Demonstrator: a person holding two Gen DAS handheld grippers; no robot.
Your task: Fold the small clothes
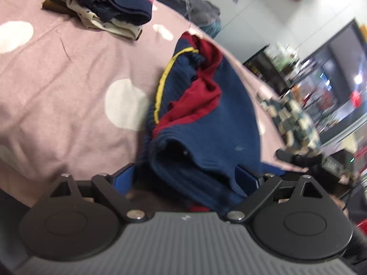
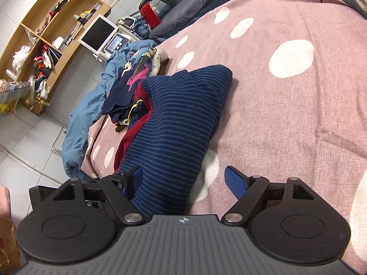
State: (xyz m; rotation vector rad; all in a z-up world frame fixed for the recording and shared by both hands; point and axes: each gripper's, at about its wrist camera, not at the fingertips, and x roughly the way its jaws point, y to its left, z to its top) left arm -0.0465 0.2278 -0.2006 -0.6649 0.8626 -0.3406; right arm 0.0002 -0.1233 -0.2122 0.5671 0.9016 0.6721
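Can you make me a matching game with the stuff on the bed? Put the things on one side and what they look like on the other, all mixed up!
Things:
1. sweater
2. bedspread
3. pile of clothes
4. shelf

What they look like:
A. pink with white spots
B. light wood, standing against the wall
C. dark blue with thin stripes and a red inside
D. stacked up beyond the sweater, with a navy piece with pink marks on top

Pairs: 1-C, 2-A, 3-D, 4-B
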